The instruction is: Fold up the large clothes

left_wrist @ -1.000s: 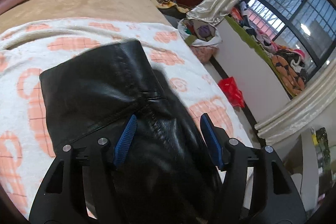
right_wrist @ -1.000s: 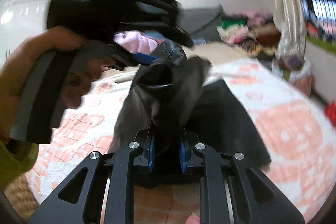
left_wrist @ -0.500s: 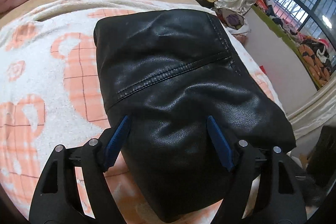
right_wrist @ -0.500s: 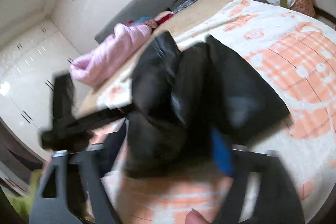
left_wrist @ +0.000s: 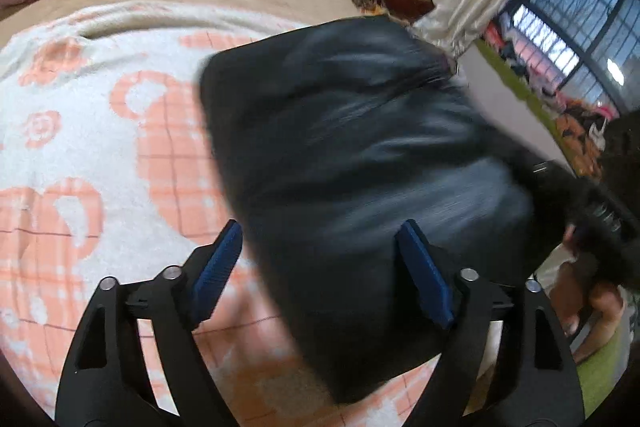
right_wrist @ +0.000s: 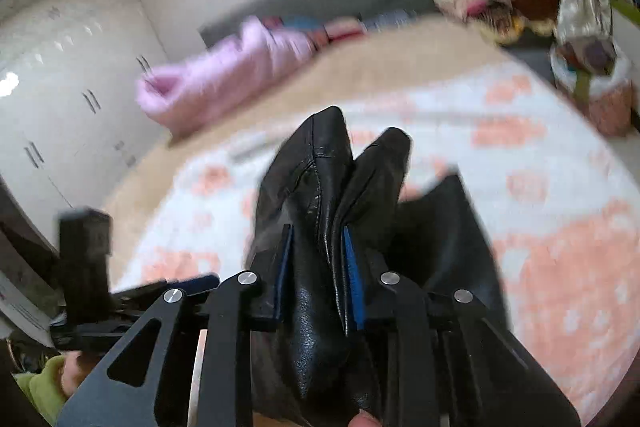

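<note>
Jacket (left_wrist: 360, 163) is lying folded on the blanket (left_wrist: 80, 147), nearer its right edge than half a second ago. We are opening the left gripper (left_wrist: 320, 267) wide above its near edge, gripping nothing. We are closing the right gripper (right_wrist: 316, 267) on a raised fold, re-gripped after a brief release. Blanket is offering open room leftward; bed edge is near on the right.
</note>
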